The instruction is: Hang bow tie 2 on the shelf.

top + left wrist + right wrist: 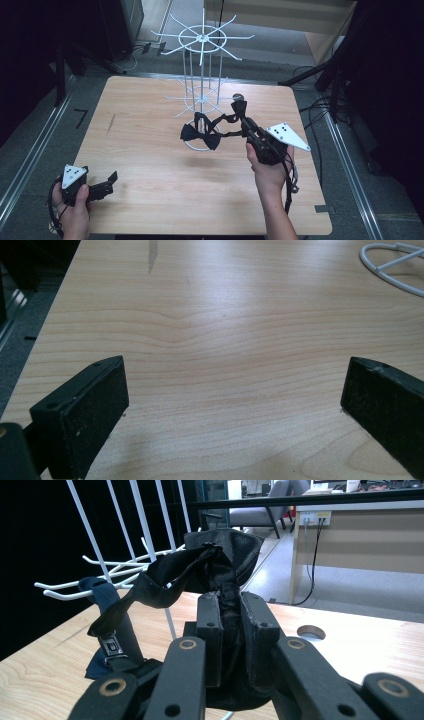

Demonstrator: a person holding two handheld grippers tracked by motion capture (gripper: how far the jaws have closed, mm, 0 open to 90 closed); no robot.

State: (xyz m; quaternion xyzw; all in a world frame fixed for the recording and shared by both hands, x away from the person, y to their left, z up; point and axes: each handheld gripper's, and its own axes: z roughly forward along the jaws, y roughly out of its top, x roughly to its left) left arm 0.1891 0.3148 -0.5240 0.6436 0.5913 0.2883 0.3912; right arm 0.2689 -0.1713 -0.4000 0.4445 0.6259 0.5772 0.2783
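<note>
A pale wooden table with rounded corners and flowing grain stands on a grey floor, ringed by dark frames and black curtains; a scuff mark streaks the wood near its far left. Beyond the table, the right gripper view shows a light wooden desk with cables hanging from wall sockets, and a grey office chair.

A white wire display rack rises from a round wire base on the far middle of the table, its thin spokes fanning out in two tiers.

The right gripper, black and angular with a grey three-cornered plate, has its jaws clamped tight on a bunched fold of a black satin bow tie. The soft knotted bow hangs beside the rack's stem above the base ring, while its strap, with a small metal clasp, loops back toward the jaws.

The left gripper rests at the near left edge, its matte, dusty pads spread wide apart over bare wood, holding nothing.
</note>
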